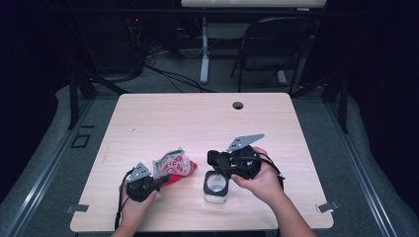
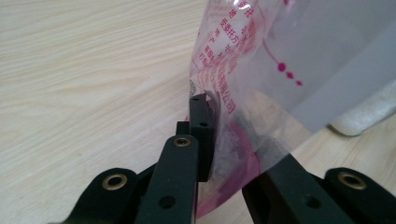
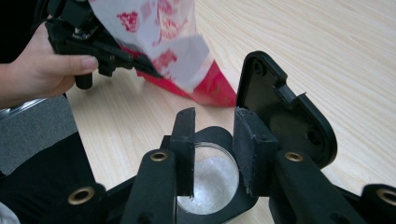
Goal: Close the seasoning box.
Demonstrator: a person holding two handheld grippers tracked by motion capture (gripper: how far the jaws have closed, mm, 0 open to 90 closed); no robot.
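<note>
Left tongs [image 1: 159,181] pinch a printed plastic bag [image 1: 172,164]; right tongs [image 3: 212,154], part open and empty, hover over an open-lidded jar [image 1: 216,186], so tilt the bag slowly above its mouth.

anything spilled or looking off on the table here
Nothing looks spilled. The left gripper is shut on a crumpled red and white plastic bag, which hangs lifted and tilted. The jar stands upright with its black flip lid open, white powder inside, and the right gripper open above it.

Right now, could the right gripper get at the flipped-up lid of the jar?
Probably yes: the right gripper hovers open above the jar, and its lid stands just past the jaws with nothing between.
</note>
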